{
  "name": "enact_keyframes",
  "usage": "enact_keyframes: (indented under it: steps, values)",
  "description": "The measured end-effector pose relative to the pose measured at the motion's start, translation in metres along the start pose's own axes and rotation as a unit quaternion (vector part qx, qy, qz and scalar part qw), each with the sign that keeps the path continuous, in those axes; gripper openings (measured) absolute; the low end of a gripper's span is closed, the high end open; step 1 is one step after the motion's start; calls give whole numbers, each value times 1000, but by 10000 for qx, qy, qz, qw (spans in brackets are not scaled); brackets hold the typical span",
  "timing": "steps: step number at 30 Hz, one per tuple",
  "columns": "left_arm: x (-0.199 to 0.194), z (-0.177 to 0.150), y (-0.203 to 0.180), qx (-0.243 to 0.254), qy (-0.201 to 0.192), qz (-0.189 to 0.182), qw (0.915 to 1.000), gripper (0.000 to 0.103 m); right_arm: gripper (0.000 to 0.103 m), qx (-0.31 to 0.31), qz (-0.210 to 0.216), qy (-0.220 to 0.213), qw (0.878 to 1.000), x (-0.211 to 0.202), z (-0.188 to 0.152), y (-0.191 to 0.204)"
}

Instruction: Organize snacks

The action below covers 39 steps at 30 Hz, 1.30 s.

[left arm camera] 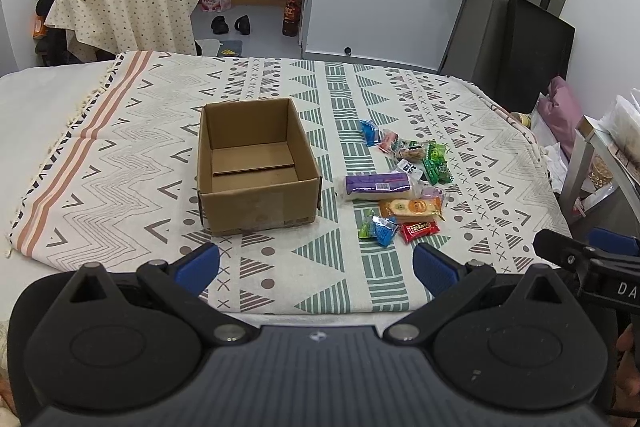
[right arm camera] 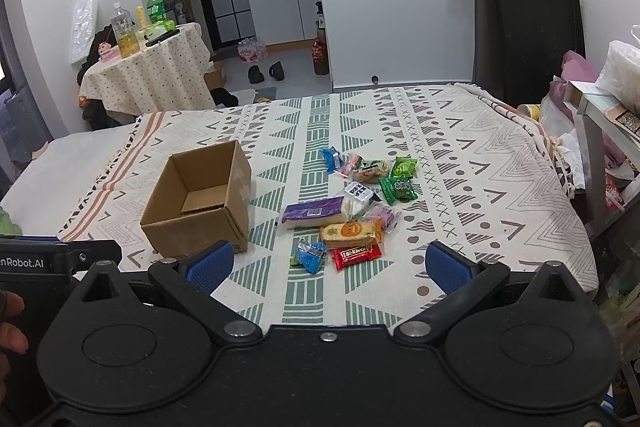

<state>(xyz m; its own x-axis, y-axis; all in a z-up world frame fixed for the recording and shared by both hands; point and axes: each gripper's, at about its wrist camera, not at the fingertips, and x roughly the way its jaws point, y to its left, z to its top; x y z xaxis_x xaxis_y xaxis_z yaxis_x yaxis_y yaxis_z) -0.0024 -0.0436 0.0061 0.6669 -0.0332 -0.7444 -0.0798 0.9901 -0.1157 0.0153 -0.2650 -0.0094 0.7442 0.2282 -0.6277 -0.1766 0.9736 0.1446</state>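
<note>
An empty open cardboard box [left arm camera: 256, 163] [right arm camera: 200, 203] stands on the patterned cloth. To its right lies a loose pile of wrapped snacks: a purple pack [left arm camera: 378, 185] [right arm camera: 314, 213], an orange pack [left arm camera: 410, 207] [right arm camera: 350, 231], a red pack [left arm camera: 419, 230] [right arm camera: 356, 255], blue candies [left arm camera: 382, 231] [right arm camera: 310, 257] and green packs [left arm camera: 436, 163] [right arm camera: 400, 179]. My left gripper [left arm camera: 316, 265] is open, low over the cloth's near edge, in front of the box. My right gripper [right arm camera: 328, 267] is open too, just short of the red pack. Neither holds anything.
The patterned cloth [left arm camera: 120, 163] covers a bed. A round table with bottles [left arm camera: 120, 3] stands at the back left. A black chair [right arm camera: 532, 39] and a cluttered shelf [right arm camera: 608, 115] stand at the right. Shoes [left arm camera: 232, 25] lie on the floor beyond.
</note>
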Motion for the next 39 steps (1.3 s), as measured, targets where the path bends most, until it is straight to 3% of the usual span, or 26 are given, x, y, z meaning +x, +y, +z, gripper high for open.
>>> enact_keyframes:
  steps: [15, 39]
  values:
    - [7, 2, -3, 12, 29, -85, 10000, 102, 103, 44, -65, 23, 10000, 5, 3, -8]
    - [81, 10, -44, -39, 394, -303, 9988, 100, 103, 541, 157, 315, 9979, 58, 3, -63]
